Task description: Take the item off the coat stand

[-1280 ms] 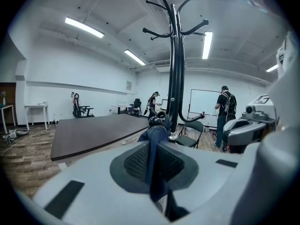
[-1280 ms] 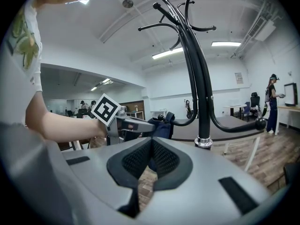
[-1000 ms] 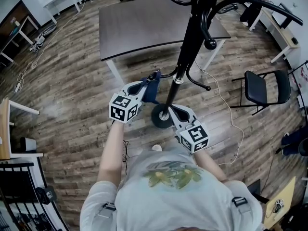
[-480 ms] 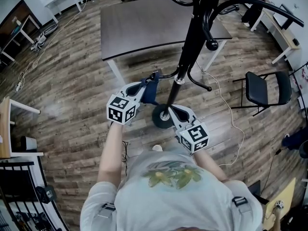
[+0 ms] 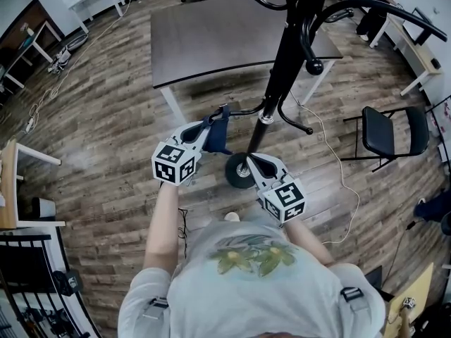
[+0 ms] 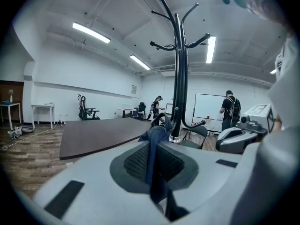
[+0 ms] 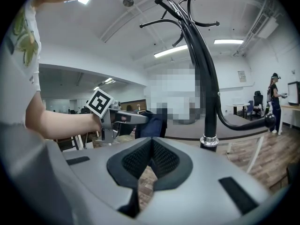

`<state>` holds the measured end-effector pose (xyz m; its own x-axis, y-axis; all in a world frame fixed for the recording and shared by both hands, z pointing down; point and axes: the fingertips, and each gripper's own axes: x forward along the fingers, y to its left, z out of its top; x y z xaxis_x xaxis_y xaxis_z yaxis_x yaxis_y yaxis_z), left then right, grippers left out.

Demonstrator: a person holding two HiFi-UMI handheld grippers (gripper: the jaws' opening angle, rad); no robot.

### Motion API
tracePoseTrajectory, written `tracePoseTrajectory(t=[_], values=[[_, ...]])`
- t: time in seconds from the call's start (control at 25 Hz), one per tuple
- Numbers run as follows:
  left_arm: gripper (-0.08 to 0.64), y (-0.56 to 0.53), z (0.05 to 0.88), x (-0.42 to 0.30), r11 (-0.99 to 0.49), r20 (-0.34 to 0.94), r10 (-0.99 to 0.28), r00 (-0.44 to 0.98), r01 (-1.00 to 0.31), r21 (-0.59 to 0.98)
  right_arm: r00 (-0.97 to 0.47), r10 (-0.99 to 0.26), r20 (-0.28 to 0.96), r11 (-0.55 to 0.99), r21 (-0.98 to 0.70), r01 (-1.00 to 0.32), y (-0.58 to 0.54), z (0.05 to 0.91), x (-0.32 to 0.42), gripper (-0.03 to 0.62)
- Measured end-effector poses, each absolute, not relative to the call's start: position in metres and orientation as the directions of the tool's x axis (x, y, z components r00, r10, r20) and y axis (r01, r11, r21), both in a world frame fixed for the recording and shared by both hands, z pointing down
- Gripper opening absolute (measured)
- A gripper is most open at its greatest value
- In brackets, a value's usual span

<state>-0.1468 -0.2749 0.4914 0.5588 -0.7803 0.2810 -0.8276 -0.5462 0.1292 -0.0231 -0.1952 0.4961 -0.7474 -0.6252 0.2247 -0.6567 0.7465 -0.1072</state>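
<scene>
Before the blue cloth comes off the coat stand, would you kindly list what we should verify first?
1. Grip: left gripper shut on the blue cloth: ok.
2. Cloth free of the lower hook: not ok, its top sits at the hook's tip.
3. Spare hand: right gripper shut with nothing between its jaws: ok.
4. That gripper apart from the pole: ok, the pole stands beside its jaws.
5. Pole upright: ok.

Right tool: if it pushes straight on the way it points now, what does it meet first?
Probably the blue cloth item clamped in the left tool, dead ahead of the right tool. The coat stand pole sits just right of that line; depth is unclear.
</scene>
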Motion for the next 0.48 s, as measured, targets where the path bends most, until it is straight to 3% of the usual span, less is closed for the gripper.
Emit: tracePoseTrajectory(t=[0.48], values=[[0.035, -0.262, 0.483, -0.164, -0.511, 0.263, -0.806, 0.530, -0.848, 0.141, -0.760, -0.609, 0.227, 0.759, -0.112, -0.642, -0.194, 0.498, -0.032, 0.006]])
